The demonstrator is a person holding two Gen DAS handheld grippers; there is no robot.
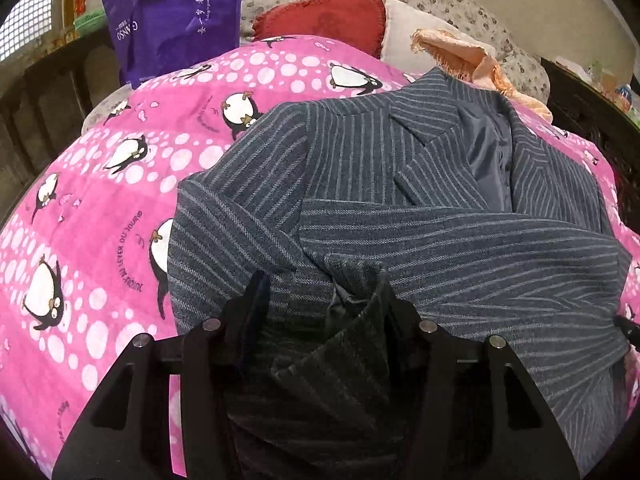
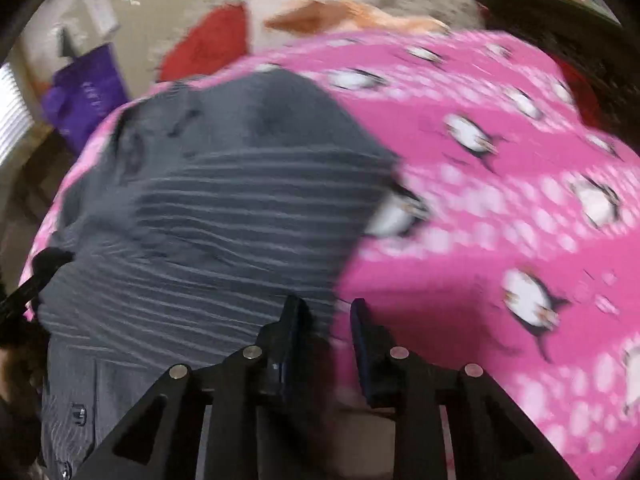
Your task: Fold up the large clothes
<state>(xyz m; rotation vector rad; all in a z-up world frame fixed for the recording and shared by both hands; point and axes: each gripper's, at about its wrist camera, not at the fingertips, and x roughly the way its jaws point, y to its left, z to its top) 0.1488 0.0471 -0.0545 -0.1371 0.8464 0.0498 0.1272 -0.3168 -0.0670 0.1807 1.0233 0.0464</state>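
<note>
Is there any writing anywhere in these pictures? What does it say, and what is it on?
"GANSO" appears to be printed in white on the purple bag; the first letters are unclear.
White Chinese characters with a small line beneath, on the same bag: too small to read.
"LEVER DU JOUR" partly readable in dark script on the pink penguin quilt; the rest is unclear.
Right wrist view: all blurred, nothing readable.
</note>
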